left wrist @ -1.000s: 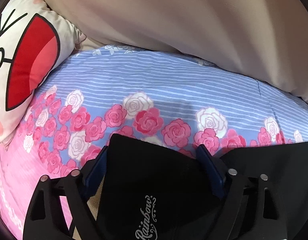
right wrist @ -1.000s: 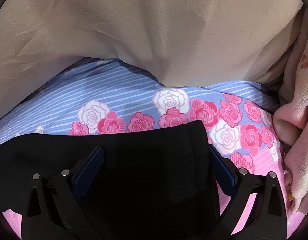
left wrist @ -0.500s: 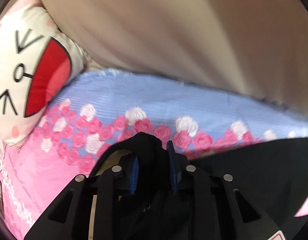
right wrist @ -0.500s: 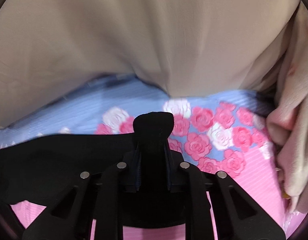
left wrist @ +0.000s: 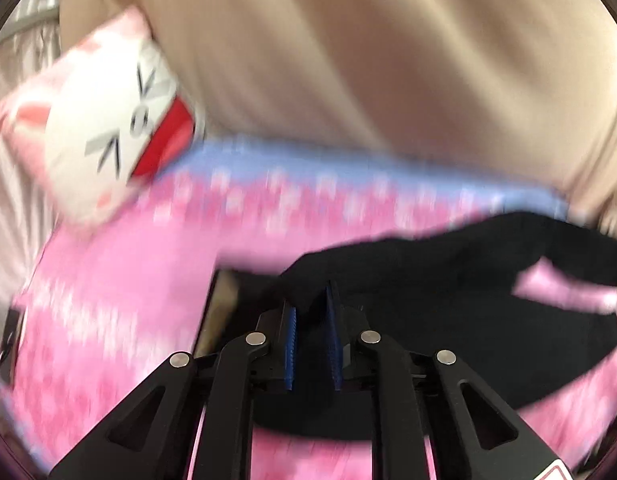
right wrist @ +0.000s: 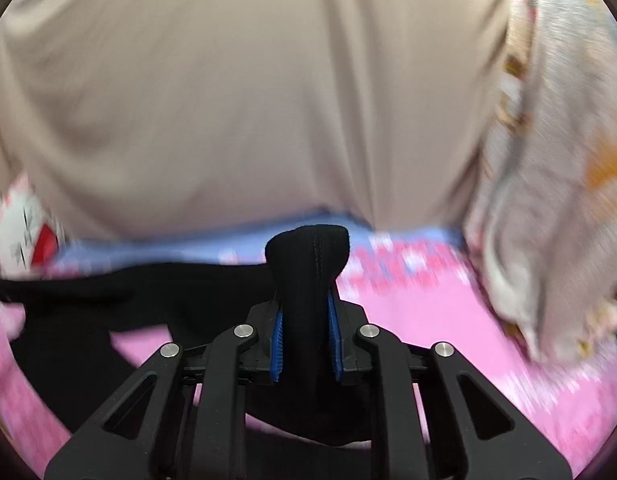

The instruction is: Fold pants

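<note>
Left hand-held gripper [left wrist: 312, 312] sits at the bottom of the left wrist view with its blue pads [left wrist: 333, 328] drawn close together on a bunch of the black pants [left wrist: 448, 304]; the cloth runs from the pinch away to the right, lifted a little off the pink and blue rose-print bed sheet [left wrist: 120, 280], so the garment's long axis lies across the view and toward the other hand; a gap of pink sheet shows through the cloth at the right, which I take for a fold or an opening, though blur keeps me from saying which; a tan patch just left of the pinch may be a lining or label, hard to tell; a cartoon-cat pillow [left wrist: 108, 136] lies at the far left, a beige curtain or cover [left wrist: 368, 64] hangs behind.

Right hand-held gripper [right wrist: 306, 308] in the right wrist view is clamped on a stitched edge of the pants [right wrist: 308, 264], a knob of fabric standing up above the pads [right wrist: 277, 340]; the rest trails off to the left, low over the sheet [right wrist: 428, 312]; a pale printed blanket [right wrist: 556, 200] hangs at the right. Judging by this, both hands hold one edge at two points, well apart, and the coming move turns on carrying that edge over the part lying nearer the camera, which is hidden beneath the gripper frames.
</note>
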Action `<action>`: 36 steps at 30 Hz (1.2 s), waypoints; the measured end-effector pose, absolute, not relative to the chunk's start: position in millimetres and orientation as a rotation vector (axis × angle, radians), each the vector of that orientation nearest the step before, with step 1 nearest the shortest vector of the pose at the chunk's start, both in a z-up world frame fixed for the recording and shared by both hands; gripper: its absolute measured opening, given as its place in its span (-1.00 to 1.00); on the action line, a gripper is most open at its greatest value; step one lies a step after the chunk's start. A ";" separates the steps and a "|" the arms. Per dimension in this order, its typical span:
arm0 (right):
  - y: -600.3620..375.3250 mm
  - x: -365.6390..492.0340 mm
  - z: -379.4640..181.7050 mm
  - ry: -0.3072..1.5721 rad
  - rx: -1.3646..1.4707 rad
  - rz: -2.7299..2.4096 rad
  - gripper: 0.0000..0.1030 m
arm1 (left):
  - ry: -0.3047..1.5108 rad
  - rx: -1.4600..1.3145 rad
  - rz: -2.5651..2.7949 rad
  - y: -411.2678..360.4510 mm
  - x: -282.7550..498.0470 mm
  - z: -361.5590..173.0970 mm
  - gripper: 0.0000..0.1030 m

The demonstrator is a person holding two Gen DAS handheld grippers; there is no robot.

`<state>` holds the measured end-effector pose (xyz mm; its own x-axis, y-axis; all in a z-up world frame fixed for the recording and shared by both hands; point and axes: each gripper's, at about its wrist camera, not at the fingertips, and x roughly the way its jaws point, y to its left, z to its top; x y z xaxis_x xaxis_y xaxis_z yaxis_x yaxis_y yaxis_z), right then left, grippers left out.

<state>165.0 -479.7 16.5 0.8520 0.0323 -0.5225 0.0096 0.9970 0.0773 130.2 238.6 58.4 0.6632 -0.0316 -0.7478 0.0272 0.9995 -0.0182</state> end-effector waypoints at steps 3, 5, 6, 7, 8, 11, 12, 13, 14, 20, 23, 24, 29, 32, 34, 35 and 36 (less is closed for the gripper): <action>-475.4 125.6 -26.1 0.623 0.032 -0.010 -0.67 | 0.928 0.086 0.023 231.7 95.1 11.1 -0.72; -477.6 106.0 -53.6 0.676 -0.012 -0.035 -0.67 | 0.948 0.072 0.026 236.2 84.8 -5.3 -0.73; -475.9 97.9 -61.0 0.693 -0.020 -0.041 -0.66 | 0.949 0.042 0.041 241.9 80.0 -14.3 -0.72; -479.8 94.2 -70.0 0.708 -0.011 -0.037 -0.64 | 0.955 0.039 0.060 248.4 77.2 -22.1 -0.72; -485.5 91.0 -77.5 0.717 0.007 -0.041 -0.55 | 0.962 0.036 0.078 251.6 77.8 -27.2 -0.72; -495.7 72.5 -70.9 0.687 0.029 -0.099 0.02 | 0.977 -0.019 0.122 259.0 75.5 -33.2 -0.71; -500.1 66.1 -65.7 0.656 0.037 -0.116 0.27 | 0.964 -0.055 0.090 256.9 73.6 -26.5 -0.59; -503.7 58.5 -57.4 0.616 0.049 -0.127 0.46 | 0.949 -0.068 0.068 252.3 71.8 -21.1 -0.43; -503.7 51.0 -46.8 0.573 0.053 -0.130 0.75 | 0.919 -0.066 0.053 245.1 71.3 -14.4 0.12; -520.4 82.7 -36.0 0.646 0.074 -0.149 0.81 | 0.832 0.065 0.106 198.5 103.6 -18.7 0.78; -544.6 113.4 -63.3 0.745 0.182 -0.143 0.80 | 0.913 0.040 0.135 190.4 129.0 -43.6 0.78; -553.5 124.9 -75.1 0.779 0.239 -0.122 0.66 | 0.925 0.040 0.150 191.6 134.0 -47.8 0.78; -553.9 148.0 -105.1 0.858 0.231 -0.110 -0.17 | 0.959 -0.026 0.174 195.8 141.0 -63.7 0.81; -551.6 149.2 -95.8 0.838 0.224 -0.102 -0.71 | 0.967 -0.070 0.156 199.2 147.0 -64.6 0.56; -550.9 148.2 -72.8 0.779 0.180 -0.100 -0.74 | 0.971 -0.080 0.144 198.6 152.8 -59.0 0.21; -547.5 142.7 -47.2 0.712 0.136 -0.099 -0.75 | 0.977 -0.091 0.141 200.3 156.2 -54.6 -0.01; -545.2 136.8 -26.6 0.652 0.107 -0.097 -0.75 | 0.977 -0.109 0.128 203.4 157.7 -49.0 -0.19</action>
<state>136.8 -545.2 -26.6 0.7905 -0.0561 -0.6099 0.1236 0.9899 0.0691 157.7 203.4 -49.0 0.5527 0.0588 -0.8313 -0.1571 0.9870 -0.0346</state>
